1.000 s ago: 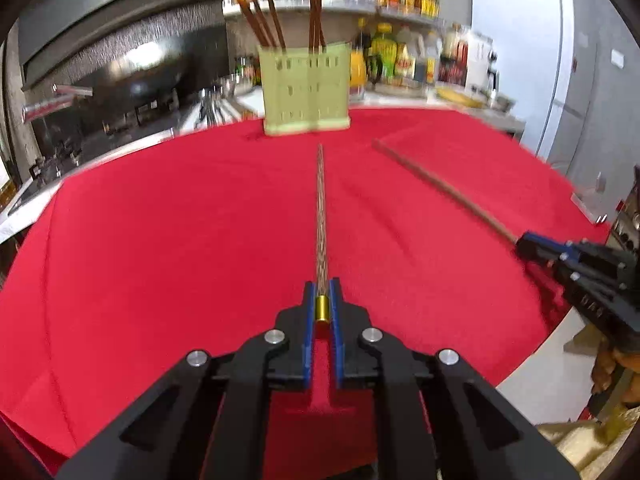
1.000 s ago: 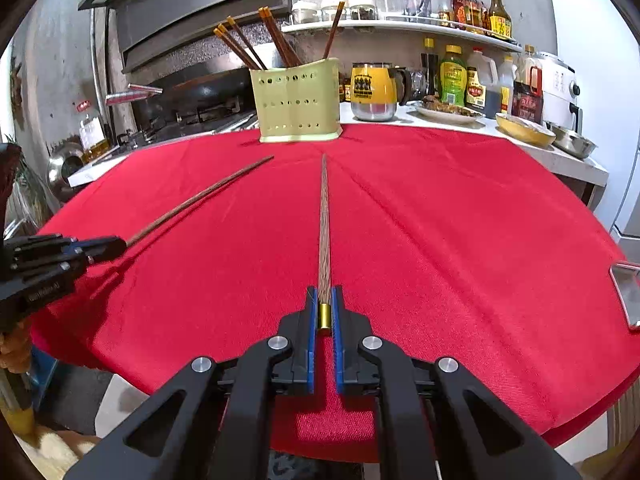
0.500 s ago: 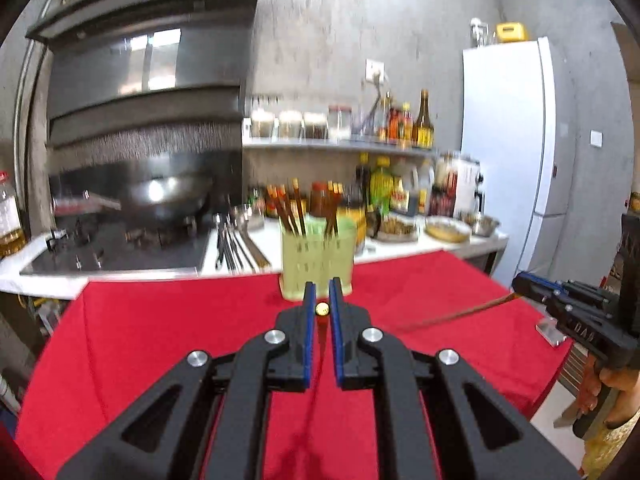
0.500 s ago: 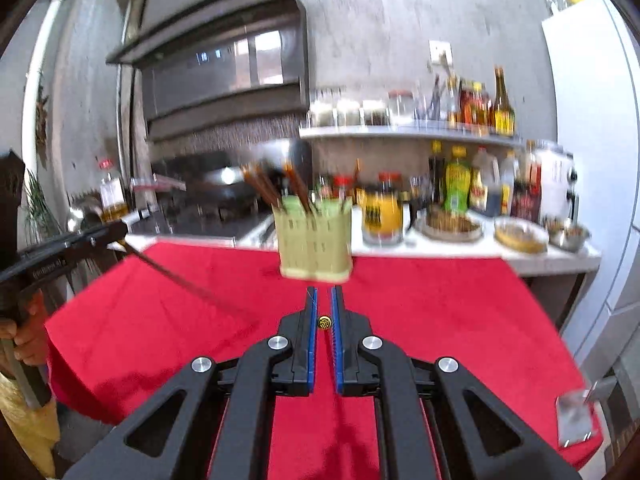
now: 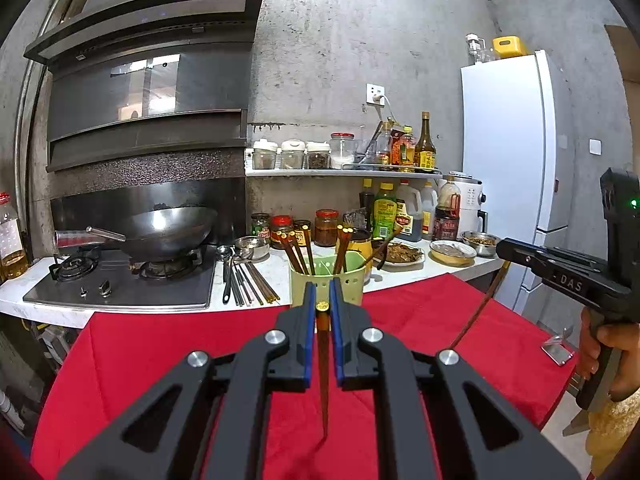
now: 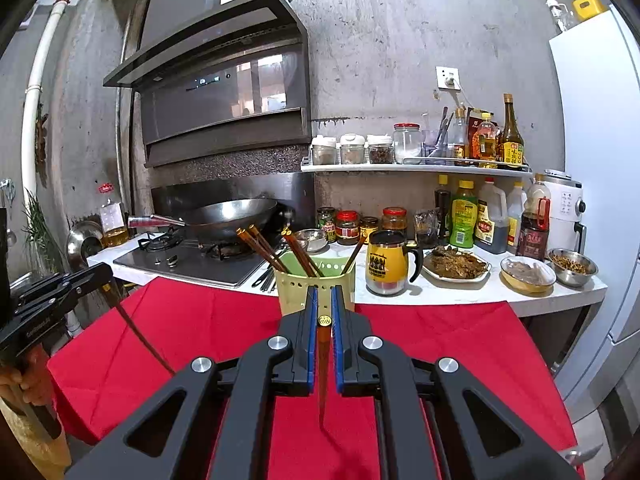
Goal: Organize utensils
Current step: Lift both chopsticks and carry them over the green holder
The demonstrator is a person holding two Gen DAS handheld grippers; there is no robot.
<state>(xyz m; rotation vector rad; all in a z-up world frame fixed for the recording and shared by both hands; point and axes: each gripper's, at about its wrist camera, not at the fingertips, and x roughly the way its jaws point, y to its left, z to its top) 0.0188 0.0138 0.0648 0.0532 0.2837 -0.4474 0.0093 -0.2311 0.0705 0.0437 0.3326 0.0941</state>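
Observation:
My left gripper (image 5: 322, 306) is shut on a brown chopstick (image 5: 323, 376) by its gold-capped end; the chopstick hangs tip down over the red cloth (image 5: 160, 356). My right gripper (image 6: 323, 320) is shut on a second chopstick (image 6: 322, 376) the same way. Each gripper shows in the other's view, the right one (image 5: 505, 245) and the left one (image 6: 105, 277), with its chopstick slanting down. The green perforated holder (image 5: 327, 280) stands at the cloth's far edge with several chopsticks in it, straight ahead of both grippers; it also shows in the right wrist view (image 6: 314, 286).
Behind the cloth is a white counter (image 6: 460, 294) with a yellow mug (image 6: 386, 262), food dishes, jars and bottles. A wok (image 5: 168, 230) sits on the gas hob at left, loose utensils (image 5: 244, 278) beside it. A white fridge (image 5: 516, 168) stands at right.
Both grippers lifted their chopsticks off the cloth and tilted level, so the chopsticks now hang tip down. The holder looks closer.

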